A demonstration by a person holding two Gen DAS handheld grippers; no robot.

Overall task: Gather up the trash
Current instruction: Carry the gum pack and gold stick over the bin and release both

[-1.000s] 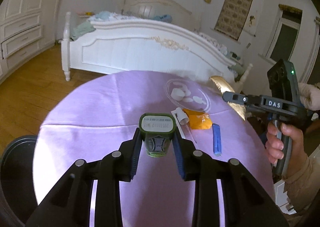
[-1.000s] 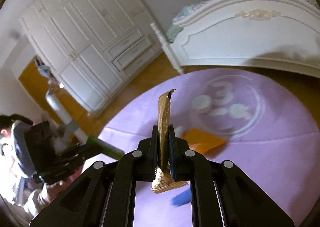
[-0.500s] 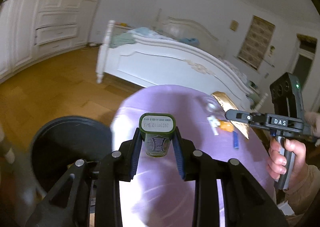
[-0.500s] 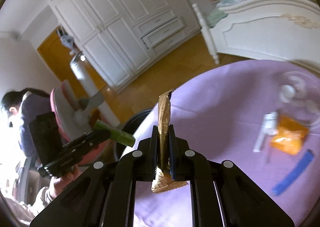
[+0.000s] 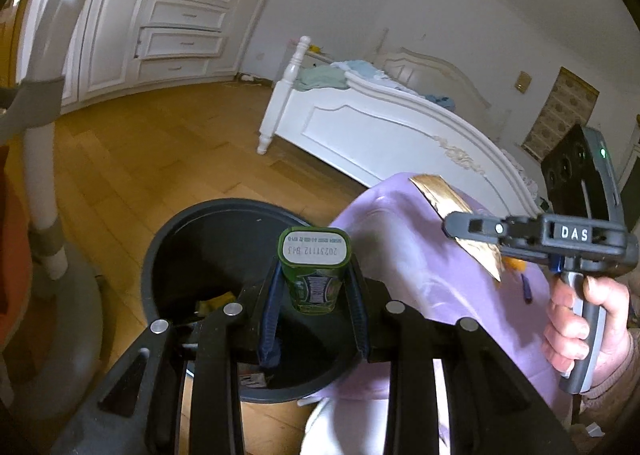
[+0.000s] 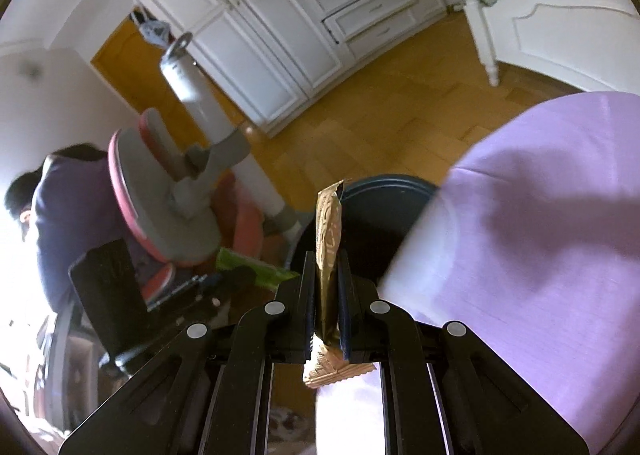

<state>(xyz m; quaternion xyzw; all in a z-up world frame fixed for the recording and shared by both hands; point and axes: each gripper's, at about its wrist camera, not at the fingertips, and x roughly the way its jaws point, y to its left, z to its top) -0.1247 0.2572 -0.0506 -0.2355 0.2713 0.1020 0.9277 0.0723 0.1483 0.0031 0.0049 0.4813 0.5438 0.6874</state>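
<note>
My left gripper (image 5: 315,287) is shut on a green carton (image 5: 314,267) with a white date-stamped end, held above the open black trash bin (image 5: 188,223), which holds some scraps. My right gripper (image 6: 328,295) is shut on a gold foil wrapper (image 6: 328,231) standing upright between the pads. It also shows in the left wrist view (image 5: 456,223), over the left edge of the purple table (image 5: 400,223), with the wrapper (image 5: 444,195) sticking out. In the right wrist view the bin (image 6: 384,185) lies just ahead and the green carton (image 6: 256,267) shows at the left.
A white bed (image 5: 384,127) stands behind the table. White cabinets (image 6: 304,15) line the far wall. A grey and pink chair (image 6: 168,191) and a person (image 6: 52,191) are left of the bin. Orange and blue scraps (image 5: 520,275) lie on the table.
Both grippers have swung left off the table toward the bin. The left one with the carton is now over the bin's opening. The right one now faces the bin.
</note>
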